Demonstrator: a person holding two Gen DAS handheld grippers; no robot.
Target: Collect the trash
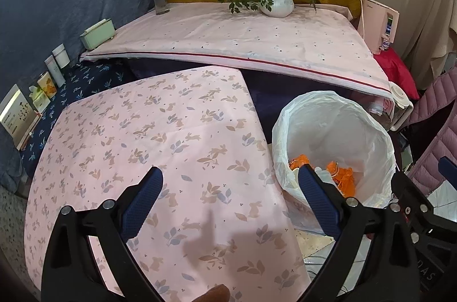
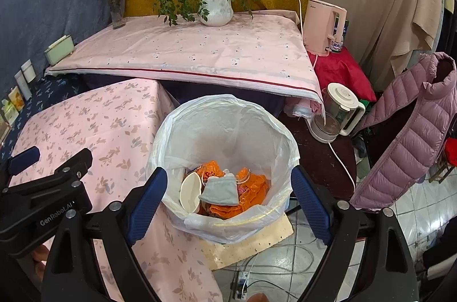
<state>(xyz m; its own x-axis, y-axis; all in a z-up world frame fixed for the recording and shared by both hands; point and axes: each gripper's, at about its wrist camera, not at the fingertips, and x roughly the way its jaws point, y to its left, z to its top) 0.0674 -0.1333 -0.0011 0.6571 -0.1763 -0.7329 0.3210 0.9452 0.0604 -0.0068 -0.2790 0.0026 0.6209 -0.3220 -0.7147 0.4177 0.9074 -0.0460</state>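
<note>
A trash bin lined with a white plastic bag [image 2: 228, 119] stands on the floor beside the low table. Inside lie orange wrappers [image 2: 254, 182], a grey face mask [image 2: 221, 189] and a white paper cup [image 2: 190, 192]. My right gripper [image 2: 228, 179] is open and empty, held just above the bin's mouth. My left gripper [image 1: 230, 185] is open and empty over the pink rabbit-print tablecloth [image 1: 160, 136], with its right finger near the bin's rim [image 1: 337, 113]. The left gripper's body also shows at the left of the right wrist view [image 2: 48, 187].
A higher table with pink cloth [image 2: 185, 53] holds a potted plant [image 2: 215, 10] and a flower vase [image 2: 117, 13]. A pink kettle [image 2: 325, 25], a glass kettle [image 2: 337, 113] and a purple jacket [image 2: 408, 130] stand right. Cables [image 2: 285, 256] lie on the tiled floor.
</note>
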